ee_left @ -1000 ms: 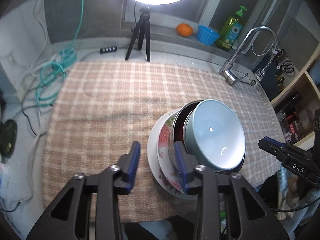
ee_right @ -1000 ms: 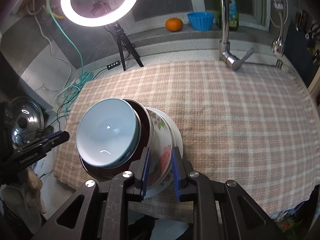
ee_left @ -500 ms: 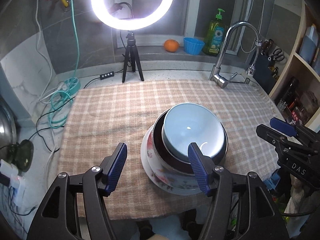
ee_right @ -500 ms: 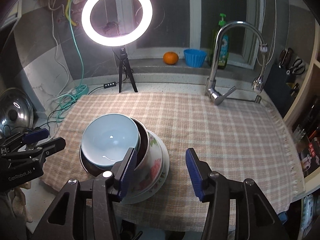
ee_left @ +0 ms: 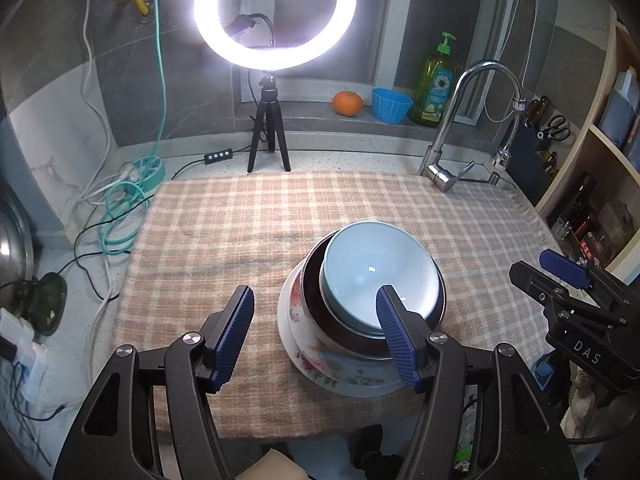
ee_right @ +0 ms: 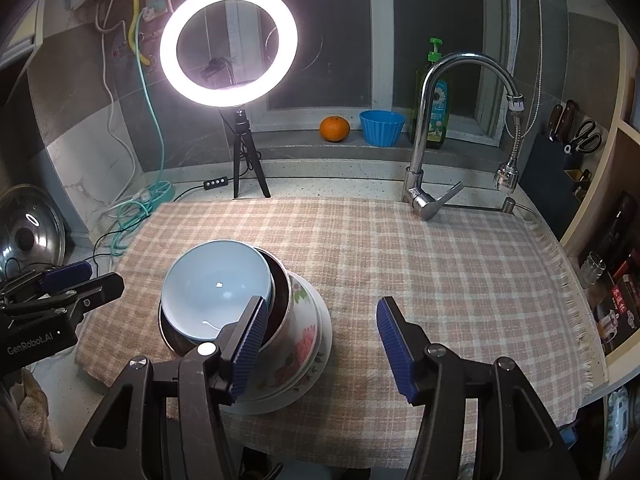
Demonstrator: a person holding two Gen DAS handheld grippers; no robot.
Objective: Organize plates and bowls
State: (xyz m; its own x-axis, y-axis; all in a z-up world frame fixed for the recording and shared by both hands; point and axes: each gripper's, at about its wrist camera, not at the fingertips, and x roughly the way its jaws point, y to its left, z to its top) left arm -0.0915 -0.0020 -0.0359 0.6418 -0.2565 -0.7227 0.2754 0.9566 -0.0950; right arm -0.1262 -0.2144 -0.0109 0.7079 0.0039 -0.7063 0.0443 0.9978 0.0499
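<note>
Stack on checked cloth [ee_left: 224,232], near its front edge: glossy pale blue bowl [ee_left: 378,276] nested in dark bowl [ee_left: 316,312], on floral plate [ee_left: 320,354] over plain white plate [ee_right: 326,332]. Blue bowl sits off-centre, slightly tilted. Left gripper [ee_left: 316,334] spread wide, ribbed blue pads, nothing held. Right gripper [ee_right: 320,342] likewise wide, nothing held. Cloth bare behind and right of stack. Ring light tripod [ee_left: 268,140] and faucet [ee_left: 452,128] at back edge.

ring light [ee_left: 275,14] lit | grey tiled wall [ee_left: 120,80] | dark window [ee_right: 324,32]
</note>
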